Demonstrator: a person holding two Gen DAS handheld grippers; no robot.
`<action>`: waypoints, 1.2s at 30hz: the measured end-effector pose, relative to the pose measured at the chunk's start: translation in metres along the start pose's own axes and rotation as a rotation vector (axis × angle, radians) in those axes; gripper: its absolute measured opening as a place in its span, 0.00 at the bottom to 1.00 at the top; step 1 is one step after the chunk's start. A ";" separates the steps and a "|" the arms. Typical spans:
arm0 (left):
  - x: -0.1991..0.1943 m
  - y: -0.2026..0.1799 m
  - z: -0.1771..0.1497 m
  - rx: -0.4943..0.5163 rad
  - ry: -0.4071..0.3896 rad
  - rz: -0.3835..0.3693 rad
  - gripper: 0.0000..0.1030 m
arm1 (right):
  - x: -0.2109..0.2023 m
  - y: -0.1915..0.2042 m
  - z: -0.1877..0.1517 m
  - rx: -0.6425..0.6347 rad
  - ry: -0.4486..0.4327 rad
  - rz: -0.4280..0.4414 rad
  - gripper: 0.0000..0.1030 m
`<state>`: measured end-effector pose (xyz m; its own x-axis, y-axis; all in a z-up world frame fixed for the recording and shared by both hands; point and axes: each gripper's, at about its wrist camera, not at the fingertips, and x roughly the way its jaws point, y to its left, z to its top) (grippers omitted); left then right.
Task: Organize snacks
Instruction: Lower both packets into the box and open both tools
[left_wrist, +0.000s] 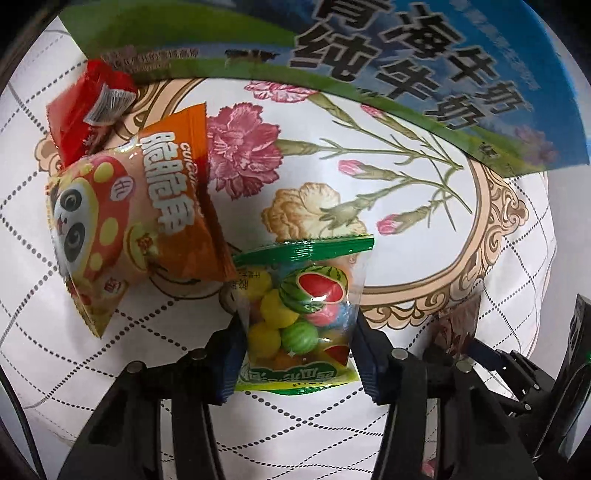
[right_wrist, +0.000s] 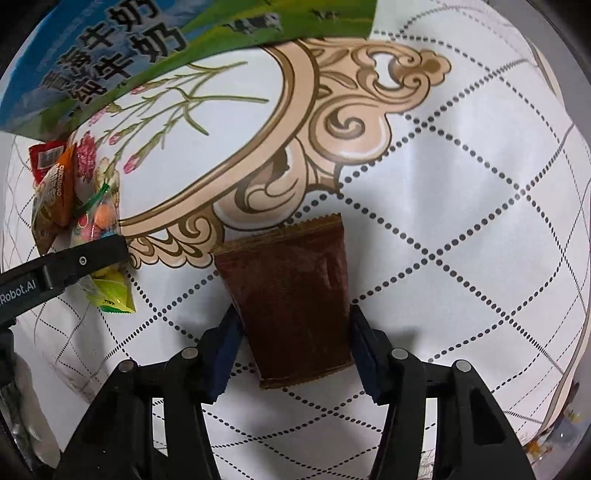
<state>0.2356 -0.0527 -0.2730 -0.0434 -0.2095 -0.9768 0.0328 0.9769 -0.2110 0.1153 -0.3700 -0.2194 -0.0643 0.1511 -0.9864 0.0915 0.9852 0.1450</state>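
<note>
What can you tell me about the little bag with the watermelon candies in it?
The candy bag is a small see-through plastic packet with a green crimped seal on top and a yellow-green printed strip at the bottom. Inside are round candies: yellow ones, green striped watermelon ones, some pink and blue. A watermelon slice picture is on the front. It sits between the fingers of the left gripper, over the flowered tablecloth. Its upper left corner meets the orange panda snack bag.

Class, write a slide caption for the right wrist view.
Right hand-held gripper closed on a brown foil snack packet over the quilted floral cloth.
</note>
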 end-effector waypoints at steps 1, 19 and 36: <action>0.001 -0.003 -0.002 0.005 -0.003 -0.001 0.47 | -0.002 0.000 -0.003 -0.001 -0.010 0.007 0.56; -0.160 -0.068 0.042 0.092 -0.199 -0.251 0.47 | -0.174 0.003 0.060 -0.006 -0.268 0.268 0.56; -0.174 -0.035 0.240 0.075 -0.230 0.053 0.47 | -0.186 0.016 0.241 0.000 -0.305 0.115 0.56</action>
<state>0.4812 -0.0602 -0.1039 0.1881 -0.1703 -0.9673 0.1037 0.9828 -0.1529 0.3679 -0.4021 -0.0524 0.2469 0.2307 -0.9412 0.0809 0.9629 0.2573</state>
